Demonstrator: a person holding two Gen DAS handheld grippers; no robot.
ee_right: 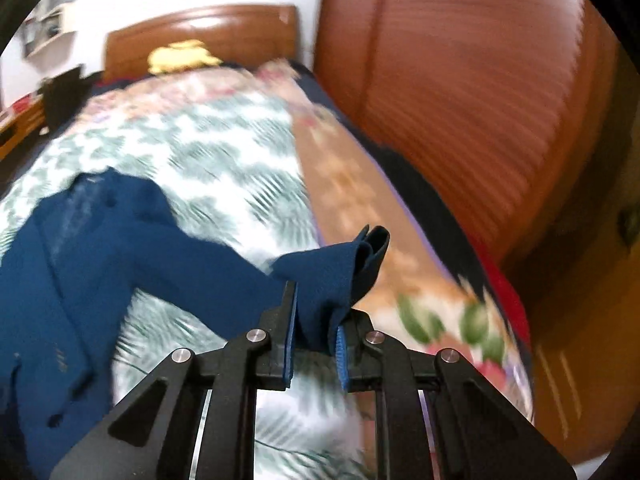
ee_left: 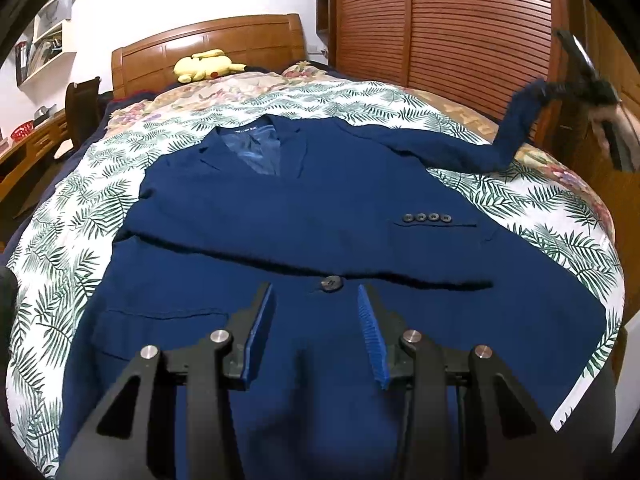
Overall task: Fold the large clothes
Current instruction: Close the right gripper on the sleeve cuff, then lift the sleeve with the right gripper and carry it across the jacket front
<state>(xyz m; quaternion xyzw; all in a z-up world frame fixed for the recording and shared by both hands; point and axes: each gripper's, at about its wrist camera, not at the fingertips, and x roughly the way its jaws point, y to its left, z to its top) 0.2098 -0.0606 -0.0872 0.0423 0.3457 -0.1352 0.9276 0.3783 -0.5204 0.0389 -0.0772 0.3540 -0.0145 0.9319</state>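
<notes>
A navy suit jacket (ee_left: 304, 216) lies face up on the bed, collar toward the headboard. One sleeve is folded across its chest, cuff buttons (ee_left: 427, 218) showing. My left gripper (ee_left: 316, 300) is open and empty, hovering over the jacket's lower front near the big front button (ee_left: 331, 283). My right gripper (ee_right: 316, 312) is shut on the cuff of the other sleeve (ee_right: 332, 272) and holds it lifted off the bed's right side. In the left wrist view the right gripper (ee_left: 576, 84) shows far right with the raised sleeve (ee_left: 508, 132) stretched up from the jacket.
The bed has a palm-leaf sheet (ee_left: 80, 240) and a floral quilt (ee_right: 400, 272). A yellow plush toy (ee_left: 206, 65) lies by the wooden headboard (ee_left: 224, 40). A slatted wooden wardrobe (ee_left: 440, 20) stands close on the right. A desk and shelves (ee_left: 40, 40) are on the left.
</notes>
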